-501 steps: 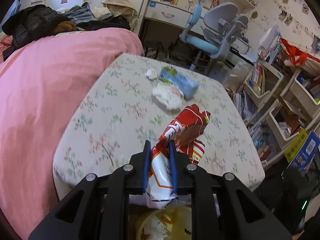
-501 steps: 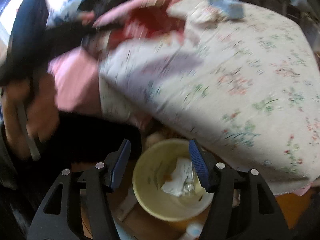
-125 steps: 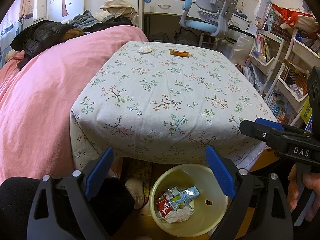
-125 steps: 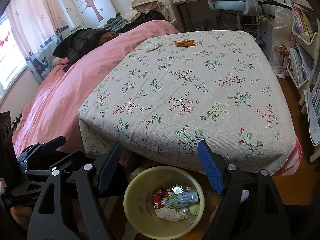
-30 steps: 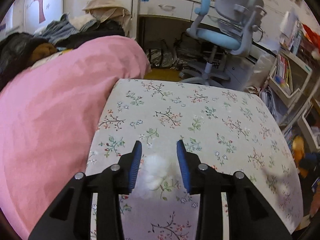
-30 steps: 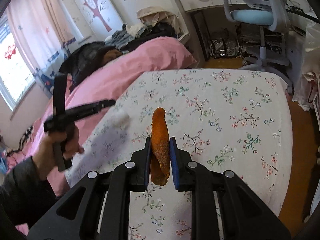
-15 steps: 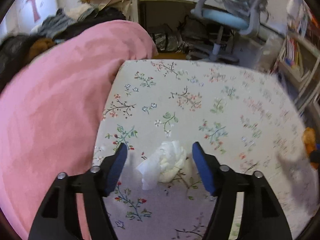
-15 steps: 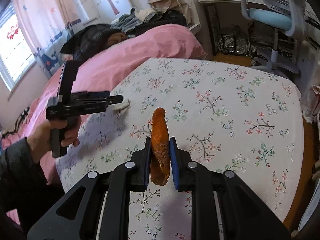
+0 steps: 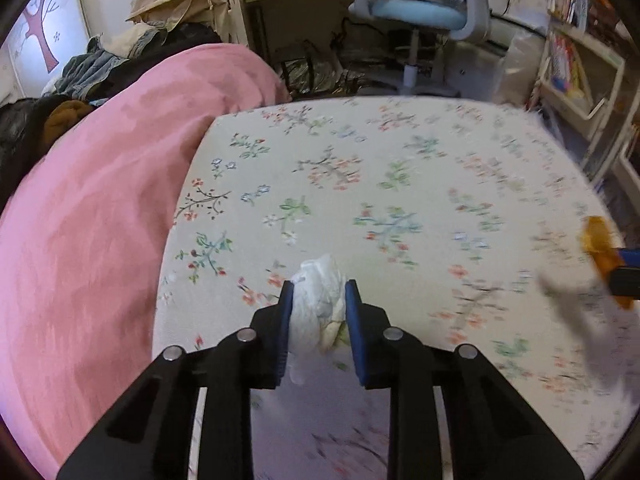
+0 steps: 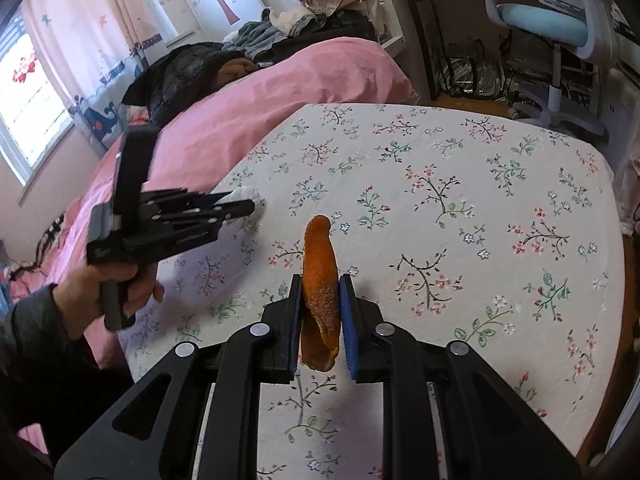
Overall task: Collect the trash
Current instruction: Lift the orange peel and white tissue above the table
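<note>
Trash: one crumpled white tissue (image 9: 318, 300), one orange peel (image 10: 319, 280) | left gripper (image 9: 318, 312) jaws just closing, pinching tissue on floral tablecloth (image 9: 400, 184) | right gripper (image 10: 319, 320) clamped on peel above cloth | room: pink duvet (image 9: 100, 200), blue desk chair (image 9: 420, 8)

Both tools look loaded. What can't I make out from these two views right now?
- Trash bin: in neither view, outside both frames.
- Crumpled white tissue, left wrist view: lower part hidden behind the left tool.
- Orange peel, left wrist view: blurred, cut by the right edge.
- Floral tablecloth: far right motion-blurred.
</note>
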Demonstrator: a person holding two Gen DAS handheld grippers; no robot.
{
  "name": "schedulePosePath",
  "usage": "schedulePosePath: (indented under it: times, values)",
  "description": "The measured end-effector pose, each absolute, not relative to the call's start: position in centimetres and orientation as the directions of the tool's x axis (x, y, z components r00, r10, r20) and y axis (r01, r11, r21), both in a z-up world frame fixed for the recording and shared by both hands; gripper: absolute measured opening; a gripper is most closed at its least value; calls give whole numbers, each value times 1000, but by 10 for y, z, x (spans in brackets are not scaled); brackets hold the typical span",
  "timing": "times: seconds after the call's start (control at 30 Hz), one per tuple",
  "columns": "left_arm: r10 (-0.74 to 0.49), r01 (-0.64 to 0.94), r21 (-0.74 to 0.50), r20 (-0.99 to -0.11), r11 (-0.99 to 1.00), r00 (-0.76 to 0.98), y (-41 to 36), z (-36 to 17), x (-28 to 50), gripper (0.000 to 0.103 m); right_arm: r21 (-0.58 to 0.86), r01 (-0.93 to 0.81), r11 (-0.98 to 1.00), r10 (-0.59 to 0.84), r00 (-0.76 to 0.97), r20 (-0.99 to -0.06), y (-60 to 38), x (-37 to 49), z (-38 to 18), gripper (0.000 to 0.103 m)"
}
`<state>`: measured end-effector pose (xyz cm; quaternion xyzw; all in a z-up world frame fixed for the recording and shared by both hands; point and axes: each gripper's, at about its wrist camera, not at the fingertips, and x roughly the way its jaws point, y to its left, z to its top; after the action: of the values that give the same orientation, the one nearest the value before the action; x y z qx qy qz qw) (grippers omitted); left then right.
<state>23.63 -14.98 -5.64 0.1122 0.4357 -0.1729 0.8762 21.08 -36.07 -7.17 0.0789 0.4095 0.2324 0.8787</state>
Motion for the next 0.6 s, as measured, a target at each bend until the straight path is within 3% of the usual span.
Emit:
schedulePosePath:
  times: [0.3,0.6]
  values:
    - [-328,413,-59,-713,909,620,-158,-10,180,26,358,-341,869,495,600,-629,-360,180,-54,17]
    - [-318,410,-23,-670,912,671,-165,-1,120,26,384,-335,860,507,639,-578,-358,131,-42,17]
